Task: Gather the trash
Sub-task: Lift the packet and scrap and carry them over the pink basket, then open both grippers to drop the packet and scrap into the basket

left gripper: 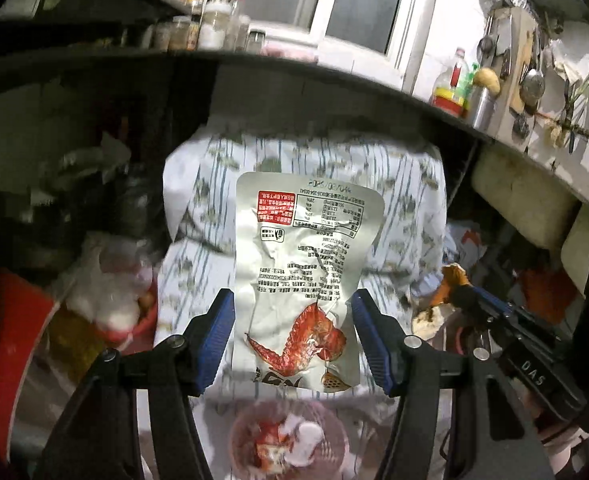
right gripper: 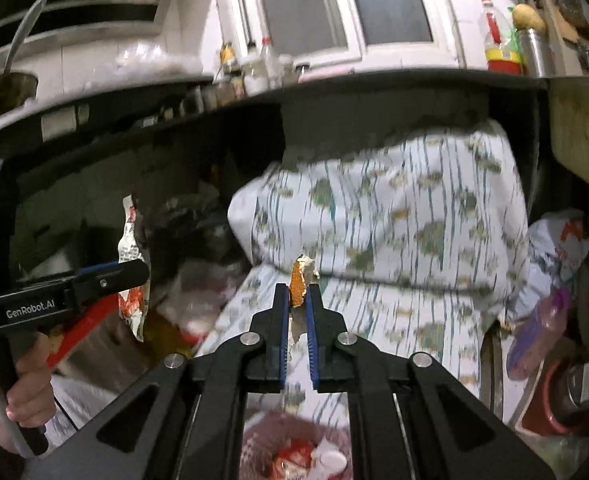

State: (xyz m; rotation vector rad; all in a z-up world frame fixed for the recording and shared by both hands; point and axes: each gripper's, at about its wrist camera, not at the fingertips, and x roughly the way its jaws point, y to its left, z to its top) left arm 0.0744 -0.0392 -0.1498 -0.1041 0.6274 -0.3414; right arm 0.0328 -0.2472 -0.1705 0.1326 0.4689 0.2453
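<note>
My left gripper (left gripper: 292, 312) holds a silver snack pouch (left gripper: 306, 272) with a red chicken-wing picture, its blue pads against both side edges. The pouch hangs above a pink-lined trash bin (left gripper: 290, 436) with red and white litter inside. The pouch shows edge-on in the right wrist view (right gripper: 132, 280) by the left gripper (right gripper: 134, 272). My right gripper (right gripper: 297, 292) is shut on an orange and white peel scrap (right gripper: 298, 280), also above the bin (right gripper: 298, 452). The right gripper (left gripper: 460, 294) and its scrap (left gripper: 452, 276) show at the right of the left wrist view.
A white sack with a green and blue print (left gripper: 302, 168) stands behind the bin, under a dark counter edge (left gripper: 334, 68). Bags and a red box (left gripper: 18, 340) crowd the left. Bottles (left gripper: 452, 84) and hanging utensils line the counter. A purple bottle (right gripper: 542, 328) lies right.
</note>
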